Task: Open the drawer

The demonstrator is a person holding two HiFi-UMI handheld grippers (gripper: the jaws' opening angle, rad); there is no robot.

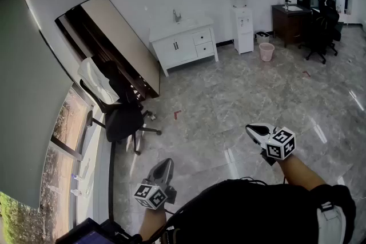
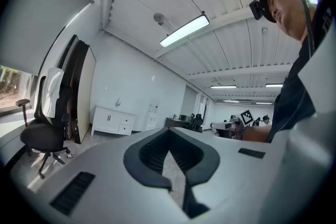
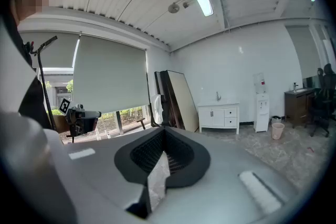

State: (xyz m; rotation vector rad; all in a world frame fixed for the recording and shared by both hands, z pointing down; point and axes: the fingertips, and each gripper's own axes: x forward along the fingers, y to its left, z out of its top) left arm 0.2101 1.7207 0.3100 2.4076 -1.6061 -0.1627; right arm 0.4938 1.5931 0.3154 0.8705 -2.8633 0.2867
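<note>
Where a grey blind [image 1: 26,94] hangs over the window [image 1: 68,140] at the left, a black office chair [image 1: 121,120] stands on the marble floor [image 1: 229,94] with a white garment [image 1: 96,80] draped over its back. Just beyond the chair, a large pale board [image 1: 123,37] leans against the wall.

Nearer than these, low in the head view, the left gripper [image 1: 164,163] is held about level. Its own view shows the left gripper's [image 2: 169,130] dark pads brought together at the tips, with nothing caught between them.

Against the far wall stands the white cabinet [image 1: 174,50] with a sink and tap on top. Its two drawers [image 1: 202,38] sit one above the other at the cabinet's right end, both pushed fully in. The cabinet is well apart from both grippers, across the open floor. Right of it is a white water dispenser [image 1: 243,28].

The right gripper [image 1: 255,131] is held out in the near right, tipped slightly downward. In its own view the right gripper's [image 3: 164,130] fingers are closed on each other and hold nothing, and the cabinet [image 3: 219,116] shows far ahead.

Further right, a pink bin [image 1: 266,52] stands on the floor near a dark desk [image 1: 290,21], with black chairs [image 1: 320,28] at the far right.
</note>
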